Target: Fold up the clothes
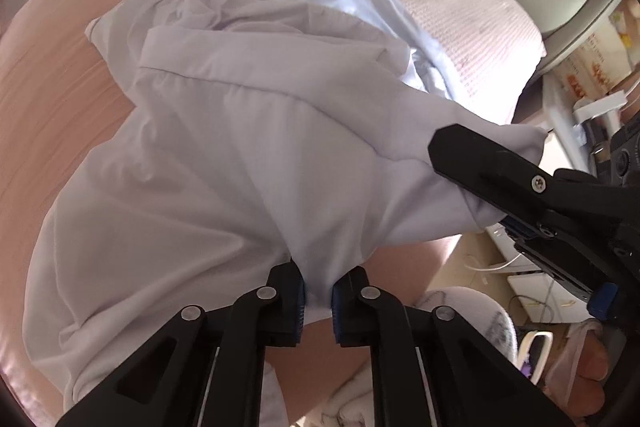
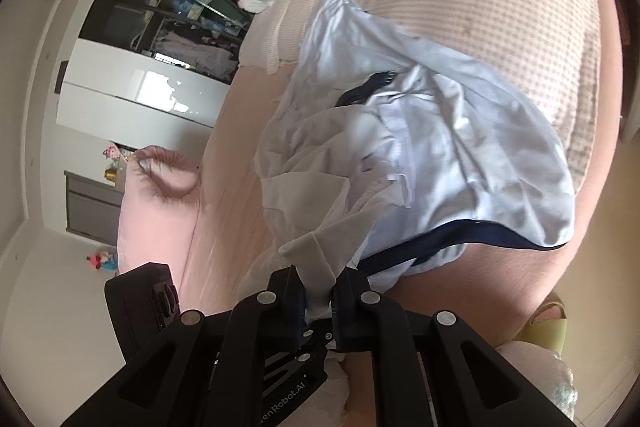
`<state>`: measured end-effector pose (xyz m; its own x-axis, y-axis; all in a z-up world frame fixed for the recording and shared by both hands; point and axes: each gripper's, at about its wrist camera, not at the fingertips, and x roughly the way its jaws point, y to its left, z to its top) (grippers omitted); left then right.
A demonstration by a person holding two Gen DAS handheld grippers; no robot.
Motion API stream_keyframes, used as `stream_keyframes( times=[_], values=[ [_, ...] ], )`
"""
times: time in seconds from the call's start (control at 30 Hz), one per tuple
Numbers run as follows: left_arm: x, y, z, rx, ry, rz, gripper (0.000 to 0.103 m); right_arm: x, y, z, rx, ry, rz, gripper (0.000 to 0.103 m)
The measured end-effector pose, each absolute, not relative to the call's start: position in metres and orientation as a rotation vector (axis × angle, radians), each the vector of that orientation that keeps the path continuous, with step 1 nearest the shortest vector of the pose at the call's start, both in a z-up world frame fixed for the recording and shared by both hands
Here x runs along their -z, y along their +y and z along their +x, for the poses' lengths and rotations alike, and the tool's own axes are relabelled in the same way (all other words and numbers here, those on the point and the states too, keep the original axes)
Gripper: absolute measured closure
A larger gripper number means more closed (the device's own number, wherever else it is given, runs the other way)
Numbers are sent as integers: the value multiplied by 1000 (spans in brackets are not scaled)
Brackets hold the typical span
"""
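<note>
Left wrist view shows the white garment lying crumpled on the pink bed; we have its near edge pinched in the left gripper, jaws nearly closed on the cloth, and the right gripper clamped on a corner just to the right. We judge this the pick-up before the first fold. Next we should lift both corners and pull them apart, clear of the light blue garment beneath.
</note>
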<state>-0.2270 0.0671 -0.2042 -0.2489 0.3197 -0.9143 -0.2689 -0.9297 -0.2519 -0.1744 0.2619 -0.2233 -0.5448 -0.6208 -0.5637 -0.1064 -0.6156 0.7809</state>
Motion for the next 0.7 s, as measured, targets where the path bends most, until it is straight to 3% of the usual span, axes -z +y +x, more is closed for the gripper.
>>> stream_keyframes(
  times=[0.2, 0.37, 0.5, 0.57, 0.7],
  values=[
    [190, 24, -201, -2183, -143, -1602, 90, 200, 229, -169, 2214, -1033, 1268, 94],
    [175, 2, -187, -2220, -162, -1571, 60, 186, 207, -162, 2198, -981, 1319, 94],
    [165, -4, -180, -2196, -293, -1454, 57, 172, 193, -156, 2192, -930, 1332, 94],
    [161, -1, -184, -2220, -293, -1415, 48, 165, 188, -153, 2187, -899, 1332, 94],
    [155, 3, -188, -2278, -303, -1333, 47, 148, 172, -147, 2180, -853, 1323, 94]
  ],
)
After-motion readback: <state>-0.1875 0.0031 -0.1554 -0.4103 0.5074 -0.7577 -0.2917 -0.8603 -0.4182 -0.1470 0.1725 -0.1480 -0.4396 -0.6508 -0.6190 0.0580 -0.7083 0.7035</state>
